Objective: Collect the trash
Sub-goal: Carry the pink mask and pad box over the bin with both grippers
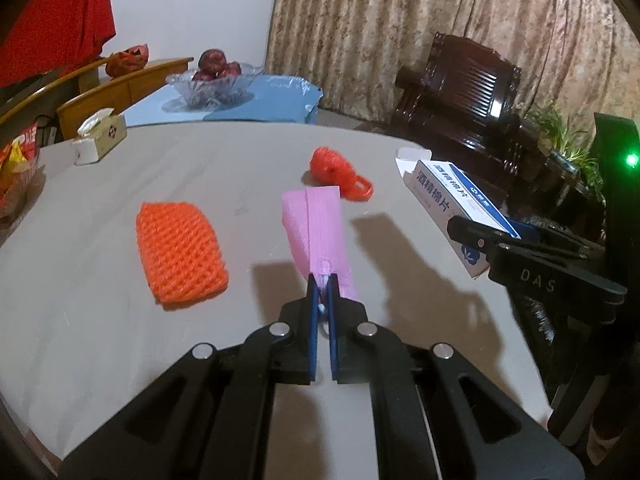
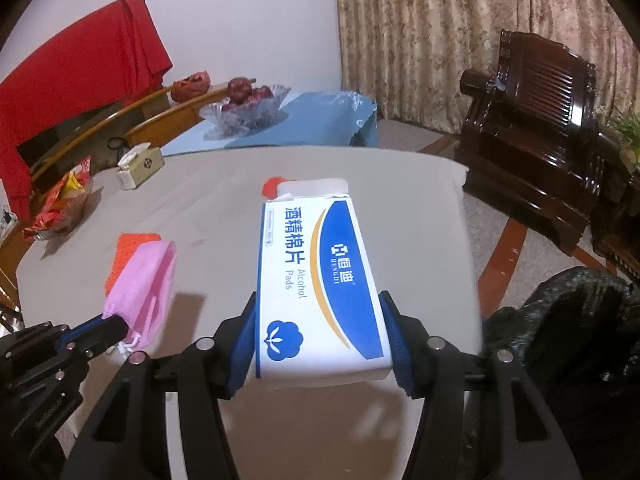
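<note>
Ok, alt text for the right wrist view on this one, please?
The right gripper is shut on a white and blue alcohol pads box, lifted above a grey table. At lower left, the left gripper holds a pink drawstring pouch; an orange foam net lies behind it.

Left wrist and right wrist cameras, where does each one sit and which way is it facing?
Left wrist: rides the left gripper, facing down across the grey table; its fingers pinch a pink pouch; the right gripper shows at right.
Right wrist: rides the right gripper, same way; it clamps the alcohol pads box; the left gripper shows at lower left.
Shared: pouch, box, orange foam net, tissue box, fruit bowl.
</note>
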`<state>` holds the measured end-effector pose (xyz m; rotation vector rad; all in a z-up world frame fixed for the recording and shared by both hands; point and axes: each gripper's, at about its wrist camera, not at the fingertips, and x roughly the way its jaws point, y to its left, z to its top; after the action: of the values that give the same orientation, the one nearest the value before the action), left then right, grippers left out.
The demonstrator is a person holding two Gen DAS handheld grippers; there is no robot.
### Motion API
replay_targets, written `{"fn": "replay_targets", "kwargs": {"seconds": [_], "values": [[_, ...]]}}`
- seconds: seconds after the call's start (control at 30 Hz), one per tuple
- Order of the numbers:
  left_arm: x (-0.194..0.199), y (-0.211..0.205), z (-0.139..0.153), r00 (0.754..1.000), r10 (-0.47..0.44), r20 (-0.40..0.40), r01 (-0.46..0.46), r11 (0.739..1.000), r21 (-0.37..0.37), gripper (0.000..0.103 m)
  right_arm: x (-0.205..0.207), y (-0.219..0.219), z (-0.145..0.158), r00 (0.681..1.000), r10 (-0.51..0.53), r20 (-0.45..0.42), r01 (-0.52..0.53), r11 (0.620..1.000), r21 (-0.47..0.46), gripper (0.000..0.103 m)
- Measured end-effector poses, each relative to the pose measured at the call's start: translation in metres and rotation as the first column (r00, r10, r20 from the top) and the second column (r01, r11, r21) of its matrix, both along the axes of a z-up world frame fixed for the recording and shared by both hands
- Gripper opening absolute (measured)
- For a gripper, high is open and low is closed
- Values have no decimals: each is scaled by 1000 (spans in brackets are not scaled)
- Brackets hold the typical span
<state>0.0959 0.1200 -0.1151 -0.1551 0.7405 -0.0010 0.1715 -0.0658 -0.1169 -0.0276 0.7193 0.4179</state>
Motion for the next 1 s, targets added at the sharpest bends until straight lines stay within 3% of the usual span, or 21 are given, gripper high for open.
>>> {"fn": "replay_targets", "kwargs": {"seconds": [0.53, 1.0], "values": [[-5, -50, 42, 992, -80, 95, 81, 997, 3, 4, -36, -55, 50, 992, -74, 101, 71, 997, 36, 54], [-7, -90, 51, 981, -156, 112, 154, 988, 24, 4, -53, -105, 58, 984, -130, 119, 122, 990, 72, 54]]}}
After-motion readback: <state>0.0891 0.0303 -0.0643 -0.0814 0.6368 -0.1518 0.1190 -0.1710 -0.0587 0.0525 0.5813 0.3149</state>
